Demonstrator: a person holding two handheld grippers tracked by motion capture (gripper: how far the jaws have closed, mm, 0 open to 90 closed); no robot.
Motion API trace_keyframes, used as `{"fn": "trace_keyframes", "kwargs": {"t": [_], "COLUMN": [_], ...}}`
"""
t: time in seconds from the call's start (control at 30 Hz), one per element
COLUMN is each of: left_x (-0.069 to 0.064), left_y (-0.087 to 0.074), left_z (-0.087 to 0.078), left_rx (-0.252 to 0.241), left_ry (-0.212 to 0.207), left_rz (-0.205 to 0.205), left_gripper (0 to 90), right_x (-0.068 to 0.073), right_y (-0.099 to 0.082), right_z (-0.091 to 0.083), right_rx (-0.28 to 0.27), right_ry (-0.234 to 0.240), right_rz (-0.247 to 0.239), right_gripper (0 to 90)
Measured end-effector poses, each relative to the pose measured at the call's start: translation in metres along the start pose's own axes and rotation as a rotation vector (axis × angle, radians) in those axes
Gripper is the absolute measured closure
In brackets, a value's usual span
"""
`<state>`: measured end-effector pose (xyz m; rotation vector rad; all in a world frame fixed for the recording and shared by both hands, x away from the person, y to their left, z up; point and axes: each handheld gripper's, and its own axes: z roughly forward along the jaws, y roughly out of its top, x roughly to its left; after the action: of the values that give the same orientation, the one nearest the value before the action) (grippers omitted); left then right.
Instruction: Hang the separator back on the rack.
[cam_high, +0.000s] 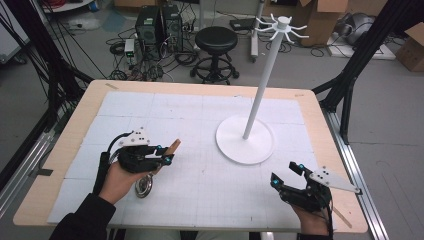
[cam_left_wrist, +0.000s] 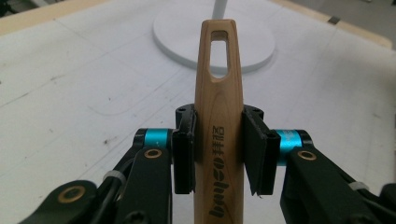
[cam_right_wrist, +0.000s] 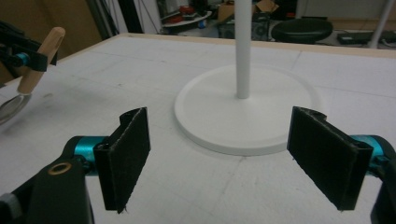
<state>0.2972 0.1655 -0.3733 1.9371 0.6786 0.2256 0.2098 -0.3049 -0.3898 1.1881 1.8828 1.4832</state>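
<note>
Left gripper (cam_left_wrist: 218, 154) clamped on wooden handle (cam_left_wrist: 219, 121) of metal strainer (cam_high: 143, 187), lower left of high view; right gripper (cam_right_wrist: 233, 158) wide open, empty, lower right.

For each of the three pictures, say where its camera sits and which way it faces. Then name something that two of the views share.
High view: above the person's side, looking forward and down on the table; both forearms, left gripper, right gripper.
Left gripper view: rides the left gripper, looking along its jaws, clamped on a wooden handle, toward the white stand.
Right gripper view: rides the right gripper, jaws wide apart, facing the stand.
Shared: the stand's round base and the wooden handle.
</note>
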Motion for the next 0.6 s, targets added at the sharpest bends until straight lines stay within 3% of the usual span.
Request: {"fn": "trace_keyframes", "kwargs": {"t": [0.2, 0.33, 0.47, 0.6], "left_x": [-0.006, -0.013, -0.019, -0.023], "left_y": [-0.001, -0.004, -0.004, -0.004], "left_z": [-0.011, -0.019, -0.024, -0.025], "left_rx": [-0.079, -0.153, -0.209, -0.238], "left_ry": [-0.058, -0.119, -0.161, -0.203], "left_rz": [-0.017, -0.014, -0.009, -0.005], "left_gripper": [67.4, 67.4, 67.4, 67.4], "right_x": [0.006, 0.013, 0.022, 0.032], "right_y": [0.002, 0.005, 0.009, 0.015], "right_z": [0.004, 0.009, 0.014, 0.02], "right_rx": [-0.032, -0.062, -0.094, -0.104], "right_ry": [0.113, 0.23, 0.308, 0.427], "right_rz": [0.011, 0.035, 0.019, -0.021], "right_gripper": [18.9, 18.9, 19.0, 19.2]}}
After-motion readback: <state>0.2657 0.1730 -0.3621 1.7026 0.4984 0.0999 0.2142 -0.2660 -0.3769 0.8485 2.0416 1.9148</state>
